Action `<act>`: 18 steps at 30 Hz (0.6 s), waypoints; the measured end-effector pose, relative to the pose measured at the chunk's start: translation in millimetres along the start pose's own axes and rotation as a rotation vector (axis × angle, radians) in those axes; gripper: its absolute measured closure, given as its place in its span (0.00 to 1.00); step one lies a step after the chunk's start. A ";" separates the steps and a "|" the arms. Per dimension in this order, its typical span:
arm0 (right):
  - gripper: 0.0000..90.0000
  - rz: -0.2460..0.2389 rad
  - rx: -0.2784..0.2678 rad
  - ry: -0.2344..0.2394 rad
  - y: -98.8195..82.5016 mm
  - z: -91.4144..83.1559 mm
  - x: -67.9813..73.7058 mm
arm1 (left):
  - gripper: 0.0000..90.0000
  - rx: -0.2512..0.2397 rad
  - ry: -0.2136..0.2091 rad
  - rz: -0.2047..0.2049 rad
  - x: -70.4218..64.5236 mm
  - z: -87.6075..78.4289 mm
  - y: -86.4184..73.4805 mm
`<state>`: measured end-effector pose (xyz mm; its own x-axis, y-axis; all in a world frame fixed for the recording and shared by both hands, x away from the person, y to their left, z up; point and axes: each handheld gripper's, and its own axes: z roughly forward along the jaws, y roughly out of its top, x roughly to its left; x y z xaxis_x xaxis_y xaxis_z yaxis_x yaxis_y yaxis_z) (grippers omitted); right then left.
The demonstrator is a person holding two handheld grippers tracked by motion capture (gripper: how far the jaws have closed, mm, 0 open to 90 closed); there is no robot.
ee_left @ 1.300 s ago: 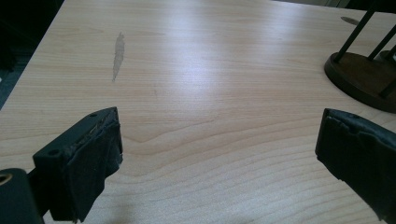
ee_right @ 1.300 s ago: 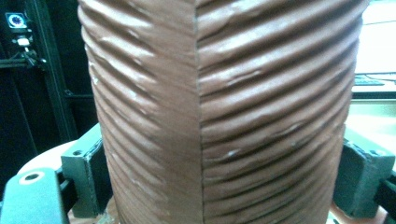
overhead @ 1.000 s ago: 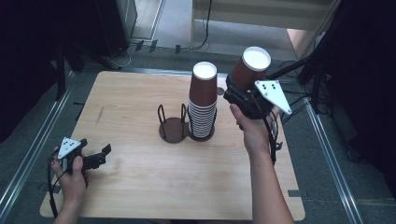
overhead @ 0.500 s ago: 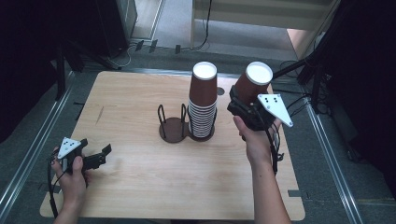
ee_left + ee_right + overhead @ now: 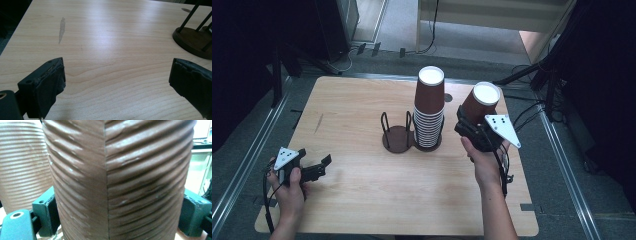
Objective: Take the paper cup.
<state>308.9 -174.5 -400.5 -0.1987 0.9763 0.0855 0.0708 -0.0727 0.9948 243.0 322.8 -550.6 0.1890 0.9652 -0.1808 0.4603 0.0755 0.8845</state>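
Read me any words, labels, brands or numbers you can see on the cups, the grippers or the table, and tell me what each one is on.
No readable text.
Held cup, gripped by the right gripper: plain brown ribbed wall, no print.
Cup stack: plain brown, no print.
Grey plate on that gripper: dark dots, no letters.
Table: wood grain and a scuff mark, no writing.
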 end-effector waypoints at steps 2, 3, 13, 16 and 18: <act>0.13 0.007 0.009 -0.002 -4.1 -1.5 -0.9 | 0.01 0.001 0.001 0.002 -0.2 0.1 0.1; 0.13 0.003 0.011 -0.005 -6.2 -2.3 -1.6 | 0.01 0.001 0.001 -0.001 -0.4 0.1 -0.1; 0.13 0.029 0.038 -0.018 -28.7 -12.4 -7.3 | 0.01 0.015 -0.003 0.005 -0.1 0.6 0.4; 0.13 0.028 0.048 -0.024 -35.4 -15.7 -8.6 | 0.01 0.013 0.001 0.007 -0.8 0.8 0.4; 0.13 0.020 0.043 -0.024 -39.9 -18.0 -9.8 | 0.01 0.010 -0.002 0.009 -0.6 0.5 0.2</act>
<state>290.4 -184.8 -440.1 -0.1734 0.9794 0.1034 0.1163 -0.0839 0.9897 243.4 322.1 -550.5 0.1948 0.9653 -0.1738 0.4676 0.0644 0.8816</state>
